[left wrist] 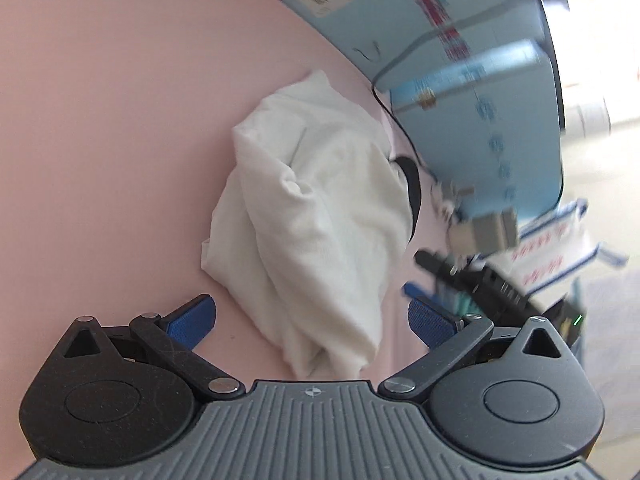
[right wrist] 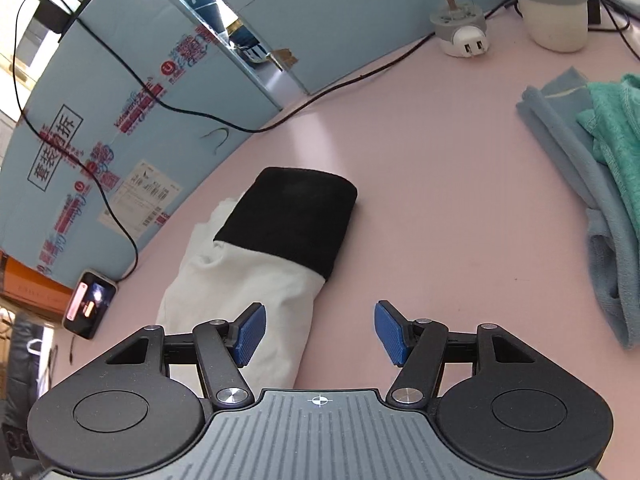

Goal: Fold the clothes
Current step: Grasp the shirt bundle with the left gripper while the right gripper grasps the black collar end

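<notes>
- A white garment (right wrist: 240,280), folded into a long bundle, lies on the pink surface (right wrist: 440,200), with a black folded piece (right wrist: 288,220) laid across its far end.
- In the right wrist view the bundle's long axis runs from the near left, beside the left blue pad, up and away to the right; its black-capped end points toward the middle of the surface, and the white end points back toward the camera.
- In the left wrist view the same white garment (left wrist: 316,216) stretches from just in front of the left gripper (left wrist: 312,320) away toward a blue carton (left wrist: 460,80); only a sliver of the black piece (left wrist: 414,184) shows at its right edge.
- The left gripper's jaws are spread wide, and the near end of the white bundle lies between them, below the pads; neither pad visibly presses on the cloth.
- The right gripper (right wrist: 320,332) has its jaws apart with bare pink surface between them; the left pad sits over the edge of the white garment, and nothing is pinched.
- To the right, well apart from the bundle, a grey-blue cloth (right wrist: 580,184) lies with a teal cloth (right wrist: 616,120) on top.
- A black cable (right wrist: 360,76) runs along the back of the surface toward a white plug adapter (right wrist: 464,40).
- A phone (right wrist: 90,304) with a lit screen sits at the left edge of the surface, near the carton.
</notes>
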### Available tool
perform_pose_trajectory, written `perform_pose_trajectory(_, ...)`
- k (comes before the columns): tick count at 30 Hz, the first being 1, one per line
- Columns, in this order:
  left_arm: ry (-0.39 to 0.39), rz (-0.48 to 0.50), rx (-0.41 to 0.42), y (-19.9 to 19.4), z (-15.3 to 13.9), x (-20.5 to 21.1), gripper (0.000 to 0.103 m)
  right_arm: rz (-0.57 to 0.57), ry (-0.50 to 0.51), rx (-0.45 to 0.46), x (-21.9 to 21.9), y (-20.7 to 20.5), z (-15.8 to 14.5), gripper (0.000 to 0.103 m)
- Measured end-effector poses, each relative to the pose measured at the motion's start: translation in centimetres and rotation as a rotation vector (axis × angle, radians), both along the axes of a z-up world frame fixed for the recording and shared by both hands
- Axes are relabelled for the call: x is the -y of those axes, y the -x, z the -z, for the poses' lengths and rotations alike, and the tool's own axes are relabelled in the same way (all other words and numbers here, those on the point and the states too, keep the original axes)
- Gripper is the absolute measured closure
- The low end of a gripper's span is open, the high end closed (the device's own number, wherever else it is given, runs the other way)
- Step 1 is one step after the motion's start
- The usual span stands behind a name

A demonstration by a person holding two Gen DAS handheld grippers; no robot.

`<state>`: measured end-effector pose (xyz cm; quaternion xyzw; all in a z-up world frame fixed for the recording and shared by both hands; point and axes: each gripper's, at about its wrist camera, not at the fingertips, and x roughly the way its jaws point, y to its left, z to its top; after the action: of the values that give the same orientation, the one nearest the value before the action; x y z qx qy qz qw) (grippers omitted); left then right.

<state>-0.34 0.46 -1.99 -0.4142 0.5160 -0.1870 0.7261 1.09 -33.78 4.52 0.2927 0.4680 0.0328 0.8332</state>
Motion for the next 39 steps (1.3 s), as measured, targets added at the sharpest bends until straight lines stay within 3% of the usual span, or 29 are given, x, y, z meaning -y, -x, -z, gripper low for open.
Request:
perform_pose_trajectory(3,0.171,-0.135,-0.112,0.1,1.9,-0.7,0.000,-0.021,-0.036,-0.017,-0.3,-0.6,0.8,0.037)
perform_pose_trajectory(5,0.236,-0.228,-0.153,0.5,2.6,-1.1,0.000,-0.043,-0.063,-0.023,-1.0,-1.0,1.5,0.037)
perform_pose_trajectory(12,0.196,-0.284,-0.151,0.6,2.3,0.7,0.000,-0.072,-0.055,0.013,-2.9,-2.3,1.8,0.035)
perform_pose_trajectory(18,0.157,-0.368,-0.101,2.2,2.0,1.3,0.000,-0.022,-0.075,0.044,-3.0,-2.4,2.2,0.036)
perform_pose_trajectory(20,0.161,-0.395,-0.044,2.8,2.0,1.4,0.000,-0.015,-0.050,0.044,-3.3,-2.4,2.1,0.043)
perform_pose_trajectory(21,0.157,-0.395,-0.023,2.7,2.1,1.6,0.000,-0.006,-0.027,0.041,-3.4,-2.4,2.1,0.062)
perform_pose_trajectory(24,0.141,-0.372,0.023,2.4,2.0,2.0,0.000,0.017,-0.025,0.028,-3.0,-2.2,2.1,0.083)
perform_pose_trajectory(27,0.174,-0.347,0.015,1.7,2.2,1.6,0.001,0.025,-0.016,0.042,-3.0,-1.6,1.7,0.089)
perform_pose_trajectory(29,0.196,-0.339,-0.016,1.3,2.3,0.9,0.009,0.030,0.003,0.056,-3.0,-1.0,1.0,0.090)
perform_pose_trajectory(31,0.199,-0.338,-0.060,1.1,2.6,0.1,0.037,0.035,0.003,0.067,-2.8,-0.3,0.3,0.091)
perform_pose_trajectory(34,0.200,-0.323,-0.137,0.9,3.4,-1.1,0.067,0.037,-0.015,0.074,-2.1,0.6,-0.3,0.091)
perform_pose_trajectory(38,0.281,-0.359,-0.237,1.0,4.2,-2.0,0.068,0.038,-0.037,0.053,-1.0,1.3,-0.1,0.085)
perform_pose_trajectory(39,0.321,-0.378,-0.273,1.1,4.5,-2.2,0.068,0.047,-0.062,0.036,-0.6,1.5,0.3,0.078)
